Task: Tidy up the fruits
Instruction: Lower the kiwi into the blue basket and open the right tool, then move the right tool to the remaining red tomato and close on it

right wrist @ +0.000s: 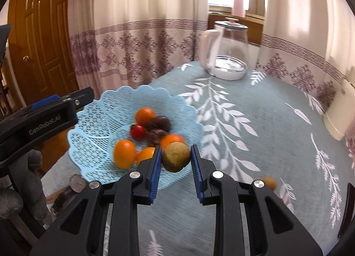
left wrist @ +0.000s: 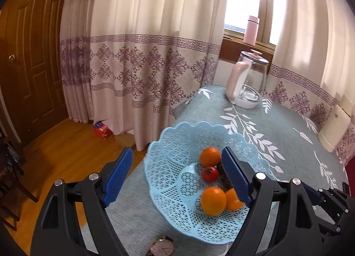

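On the left, the left gripper hangs over the blue basket with jaws wide and empty. Oranges and a tomato already lie inside. The right gripper clamps a brownish fruit at the rim; one small fruit remains on the desk.

Right tool: blue pads pressed on a brownish-green round fruit, held just above the near rim of the basket.
Basket: light blue lattice plastic with a scalloped edge, on the desk.
Inside the basket: oranges, a red tomato, dark brown fruits.
Left tool: black, at the basket's left rim.
Beyond the basket: glass kettle.
Right of the basket: small orange fruit on the desk.
Left of the basket's near rim: wristwatch.
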`<state>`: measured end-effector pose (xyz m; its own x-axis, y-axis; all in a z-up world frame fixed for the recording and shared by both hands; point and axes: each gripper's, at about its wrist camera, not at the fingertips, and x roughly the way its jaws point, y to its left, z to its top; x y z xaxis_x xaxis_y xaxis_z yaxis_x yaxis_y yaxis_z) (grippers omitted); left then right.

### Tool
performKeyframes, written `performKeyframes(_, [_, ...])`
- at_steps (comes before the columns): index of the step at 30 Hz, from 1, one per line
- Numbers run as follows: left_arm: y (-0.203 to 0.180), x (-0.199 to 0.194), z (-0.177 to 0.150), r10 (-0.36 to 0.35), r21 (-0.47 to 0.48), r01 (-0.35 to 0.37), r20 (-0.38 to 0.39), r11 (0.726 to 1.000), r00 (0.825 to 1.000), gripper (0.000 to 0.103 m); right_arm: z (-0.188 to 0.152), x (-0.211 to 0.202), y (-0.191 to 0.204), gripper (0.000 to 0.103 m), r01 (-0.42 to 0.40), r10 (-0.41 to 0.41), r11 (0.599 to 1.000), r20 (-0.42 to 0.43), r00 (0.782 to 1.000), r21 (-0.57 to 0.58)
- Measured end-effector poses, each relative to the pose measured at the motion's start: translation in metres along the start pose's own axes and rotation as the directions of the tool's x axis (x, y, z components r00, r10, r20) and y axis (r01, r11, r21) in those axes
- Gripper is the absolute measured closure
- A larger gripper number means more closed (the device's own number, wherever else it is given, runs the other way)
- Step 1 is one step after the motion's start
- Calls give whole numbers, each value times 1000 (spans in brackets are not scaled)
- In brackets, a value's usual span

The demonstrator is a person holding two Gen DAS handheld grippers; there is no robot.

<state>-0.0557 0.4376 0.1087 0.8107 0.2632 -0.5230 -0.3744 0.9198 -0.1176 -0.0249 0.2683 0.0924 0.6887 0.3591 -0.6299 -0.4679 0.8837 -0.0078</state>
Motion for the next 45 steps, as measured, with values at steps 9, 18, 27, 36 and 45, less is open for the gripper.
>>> performKeyframes(9, [19, 2, 4, 22, -36, -22, -3, 999, 1000, 19, 9, 13, 28, 77, -35, 34, 999, -8, 999, -29])
performKeyframes(18, [31, 5, 6, 40, -59, -40, -5, 997, 999, 19, 13, 24, 44, 77, -57, 56, 997, -21, 998, -51])
performKeyframes(27, [36, 8, 7, 48, -75, -49, -9, 996, 999, 19, 12, 31, 54, 76, -60, 59, 997, -30, 998, -52])
performKeyframes(36, [32, 7, 6, 41, -66, -42, -10, 997, 999, 19, 13, 27, 44, 75, -17, 16, 999, -9, 1000, -32])
performKeyframes(45, [18, 6, 3, 22, -39, -23, -12, 999, 1000, 19, 10, 19, 25, 69, 33, -33, 999, 4, 999, -2])
